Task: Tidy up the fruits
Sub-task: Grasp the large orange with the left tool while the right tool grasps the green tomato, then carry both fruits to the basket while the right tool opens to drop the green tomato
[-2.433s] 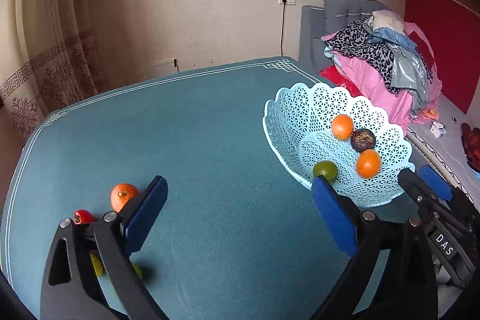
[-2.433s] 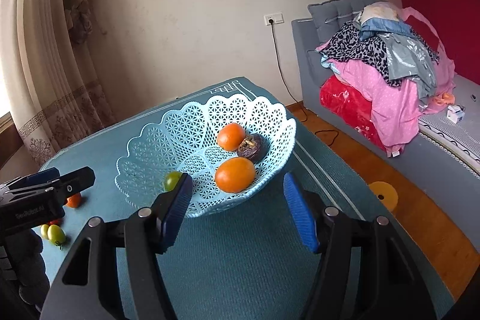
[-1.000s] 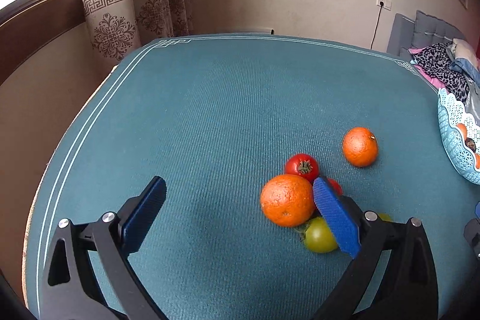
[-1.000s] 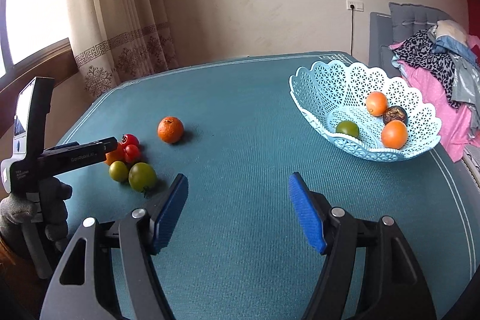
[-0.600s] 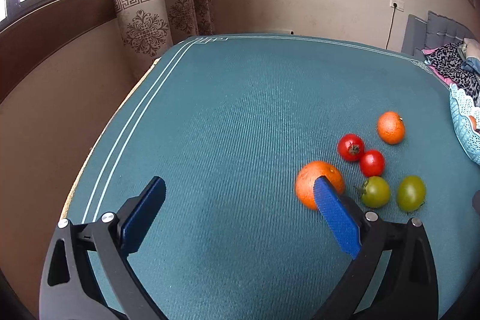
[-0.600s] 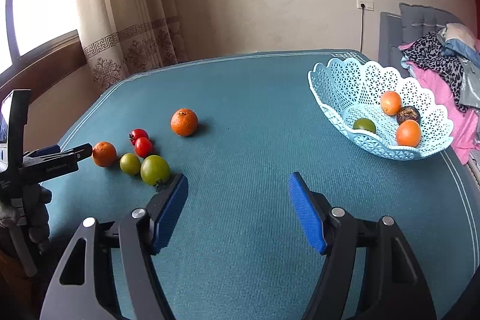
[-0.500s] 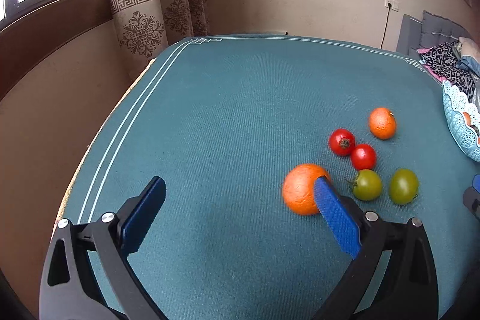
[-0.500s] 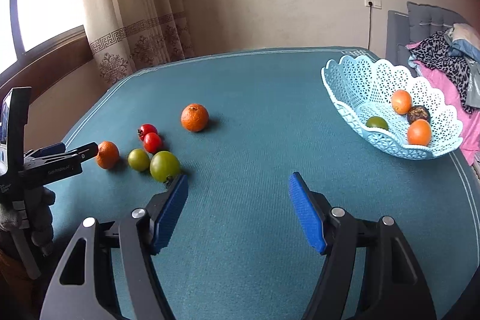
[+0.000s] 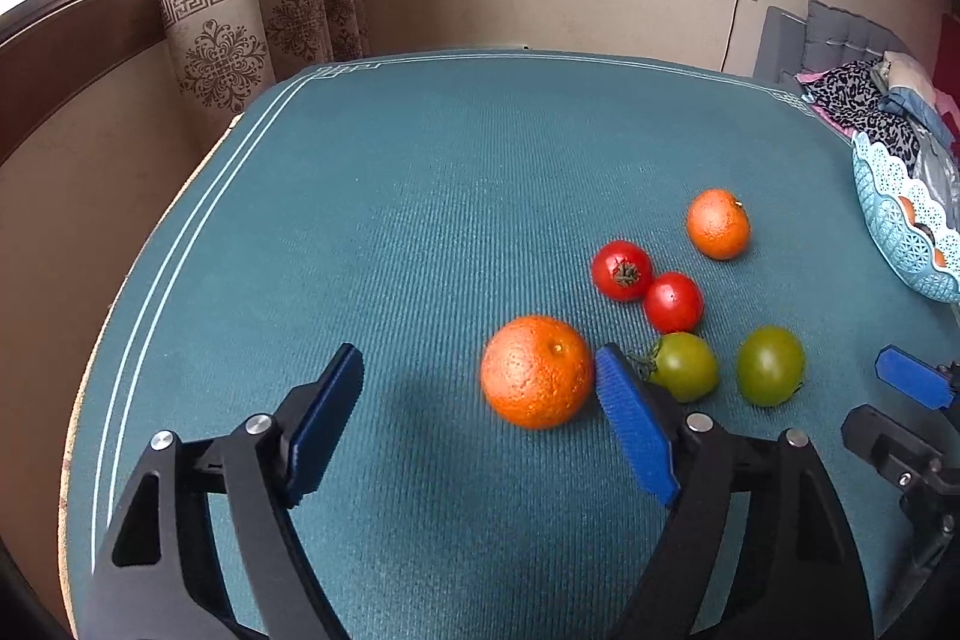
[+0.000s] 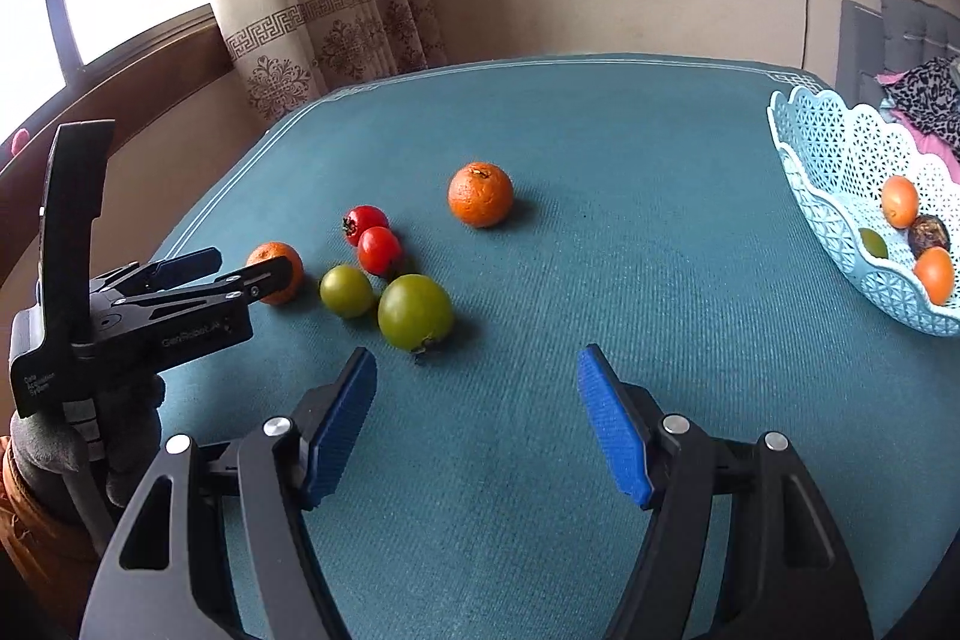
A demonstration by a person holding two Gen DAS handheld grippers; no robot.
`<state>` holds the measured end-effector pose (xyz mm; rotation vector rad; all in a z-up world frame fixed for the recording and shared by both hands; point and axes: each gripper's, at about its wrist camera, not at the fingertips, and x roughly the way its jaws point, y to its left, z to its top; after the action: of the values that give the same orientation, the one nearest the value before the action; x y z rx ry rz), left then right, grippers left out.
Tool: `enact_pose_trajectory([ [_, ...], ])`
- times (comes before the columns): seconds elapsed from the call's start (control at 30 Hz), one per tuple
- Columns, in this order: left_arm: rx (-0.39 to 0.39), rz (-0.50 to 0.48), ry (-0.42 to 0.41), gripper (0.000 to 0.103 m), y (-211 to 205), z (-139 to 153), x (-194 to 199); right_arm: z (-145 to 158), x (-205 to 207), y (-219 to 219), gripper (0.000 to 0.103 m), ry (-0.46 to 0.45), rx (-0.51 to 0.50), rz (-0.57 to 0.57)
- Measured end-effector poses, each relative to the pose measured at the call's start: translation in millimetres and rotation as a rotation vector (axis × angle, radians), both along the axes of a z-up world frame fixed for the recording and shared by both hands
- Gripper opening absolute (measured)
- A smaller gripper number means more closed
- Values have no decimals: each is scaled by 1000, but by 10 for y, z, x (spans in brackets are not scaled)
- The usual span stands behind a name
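Loose fruit lies on the teal table [image 9: 420,196]: a near orange [image 9: 536,371], two red tomatoes [image 9: 621,270], two green tomatoes [image 9: 684,366] and a far orange [image 9: 717,224]. My left gripper [image 9: 480,409] is open, and the near orange sits just ahead, close to its right finger. My right gripper [image 10: 477,412] is open and empty; the larger green tomato [image 10: 414,312] lies just ahead of its left finger. The light blue basket [image 10: 840,178] at the right holds several fruits.
The table's left edge [image 9: 120,316] runs beside a wooden sill and patterned curtain [image 9: 240,10]. A sofa with piled clothes [image 9: 864,100] stands behind the basket. The left gripper also shows in the right wrist view [image 10: 240,274], at the near orange.
Both grippers have swung left, away from the basket, toward the loose fruit. The near orange now sits nearer the middle of my left gripper's opening. Both stay open.
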<state>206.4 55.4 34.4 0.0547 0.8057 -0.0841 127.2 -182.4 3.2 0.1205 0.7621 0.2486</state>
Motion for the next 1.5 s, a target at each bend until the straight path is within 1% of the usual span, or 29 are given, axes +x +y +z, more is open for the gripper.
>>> enact_pose_trajectory([
  [0.03, -12, -11, 0, 71, -2, 6, 21, -1, 14, 25, 69, 1, -2, 8],
  [0.07, -21, -24, -1, 67, -8, 5, 35, -4, 34, 62, 69, 2, -6, 18],
  [0.13, -34, -52, 2, 56, -33, -17, 35, -10, 73, 117, 69, 4, -13, 29],
  [0.17, -38, -65, 1, 54, -51, -27, 20, -15, 93, 145, 69, 5, -15, 37],
  [0.23, -39, -88, -11, 42, -82, -30, -18, -32, 134, 178, 69, 13, -16, 47],
  [0.27, -37, -92, -18, 40, -92, -28, -43, -37, 152, 196, 68, 16, -16, 52],
  [0.33, -38, -93, -23, 40, -100, -32, -63, -40, 187, 243, 64, 20, -21, 64],
  [0.5, -71, -85, -24, 40, -41, -28, -103, -67, 298, 377, 51, 30, -55, 83],
  [0.6, -80, -77, -33, 39, -32, -12, -159, -92, 362, 426, 47, 37, -65, 86],
  [0.73, -78, -64, -53, 39, -15, 16, -218, -130, 420, 460, 43, 46, -70, 82],
  [0.8, -73, -63, -59, 39, -23, 25, -235, -156, 449, 450, 37, 56, -71, 81],
  [0.83, -72, -63, -62, 39, -24, 29, -243, -173, 459, 452, 36, 61, -72, 81],
  [1.0, -82, -61, -59, 39, -8, 29, -256, -183, 460, 447, 35, 52, -74, 76],
  [1.1, -87, -57, -53, 42, 4, 22, -240, -175, 424, 432, 35, 45, -72, 71],
  [1.17, -85, -53, -47, 47, 1, 10, -231, -152, 389, 406, 35, 34, -72, 61],
  [1.23, -90, -44, -30, 58, 13, -8, -212, -122, 358, 382, 35, 23, -71, 55],
  [1.37, -103, -50, -14, 59, 21, -28, -190, -78, 279, 316, 35, 11, -60, 46],
  [1.5, -83, -84, 1, 59, -55, -55, -180, -69, 233, 259, 35, 10, -46, 36],
])
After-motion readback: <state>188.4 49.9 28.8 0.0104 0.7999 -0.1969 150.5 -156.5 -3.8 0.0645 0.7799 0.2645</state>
